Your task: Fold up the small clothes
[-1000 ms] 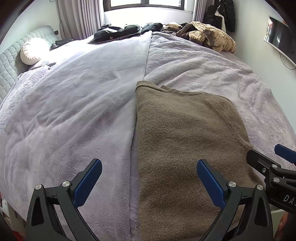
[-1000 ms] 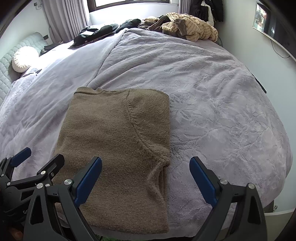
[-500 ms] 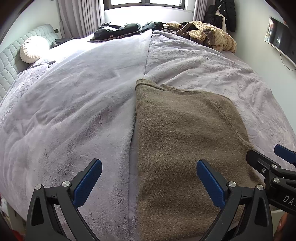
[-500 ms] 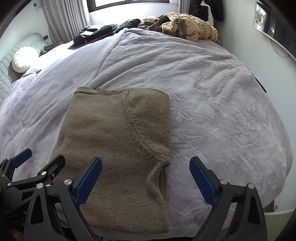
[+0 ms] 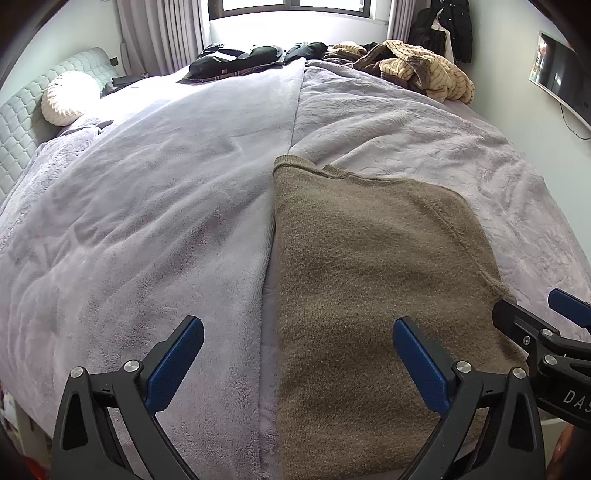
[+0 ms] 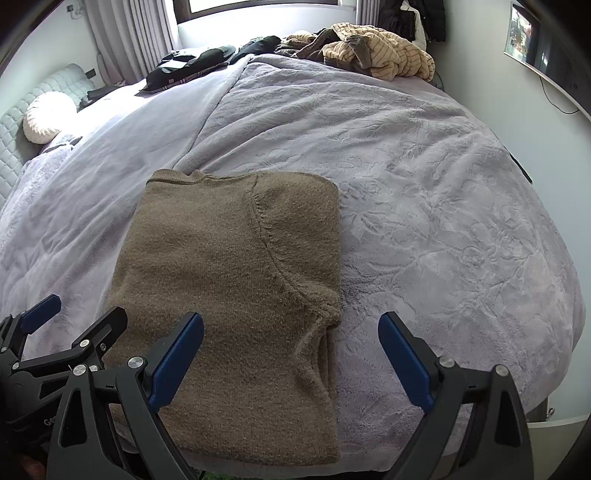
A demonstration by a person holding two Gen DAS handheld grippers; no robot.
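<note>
A brown knitted sweater (image 6: 229, 273) lies folded flat on the bed (image 6: 424, 192), near the bed's front edge, with its sleeve tucked in so that the shoulder seam runs as a curved line across the top layer. Its collar end points away toward the window (image 6: 258, 5), and its lower hem reaches almost to the bed's edge.

The left tool (image 5: 297, 360) hangs above the sweater's near left corner with its blue pads wide apart; one pad is over the lilac blanket (image 5: 147, 221) to the left of the sweater, the other over the knit itself. Nothing is between them, and whether they touch the cloth cannot be told. The right tool (image 6: 291, 356) is just as widely spread, straddling the sweater's near right edge: its left pad is over the knit and its right pad over the bare blanket beside it. It too holds nothing. Each tool shows at the edge of the other's view, so the two are close together at the sweater's near end.

Far from the sweater, at the opposite side of the bed, lie a heap of tan striped clothes (image 6: 380, 51) and some dark clothes (image 6: 192, 62). A round white cushion (image 6: 46, 116) sits against the quilted headboard (image 5: 26, 110), well to the left of the sweater.
</note>
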